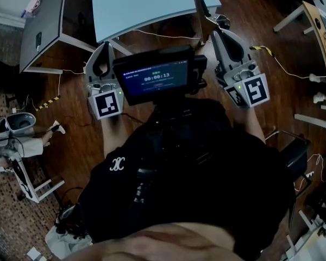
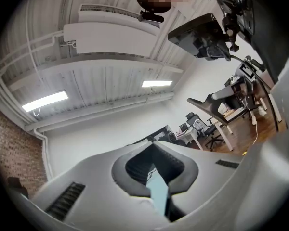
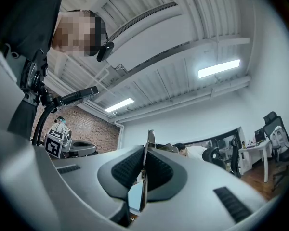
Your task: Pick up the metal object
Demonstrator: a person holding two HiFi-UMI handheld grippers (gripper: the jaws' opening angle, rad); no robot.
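Note:
My right gripper (image 1: 216, 32) is held up in front of the person's chest, shut on a thin flat metal object (image 1: 200, 10) that sticks out past its tips toward the pale blue table (image 1: 152, 4). In the right gripper view the metal object (image 3: 150, 146) stands edge-on between the dark ribbed pads (image 3: 127, 170) of that right gripper (image 3: 143, 177), against the ceiling. My left gripper (image 1: 105, 45) is raised at the left, tips together, nothing in it. In its own view the left gripper (image 2: 153, 148) points up at the ceiling, a sliver of blue table showing behind the jaws.
A chest-mounted screen (image 1: 155, 80) sits between the two grippers. A grey desk (image 1: 43, 26) stands at far left, a wooden-edged table (image 1: 320, 31) at far right. Cables (image 1: 282, 64) trail over the wooden floor. Office chairs and desks (image 2: 207, 129) stand further off.

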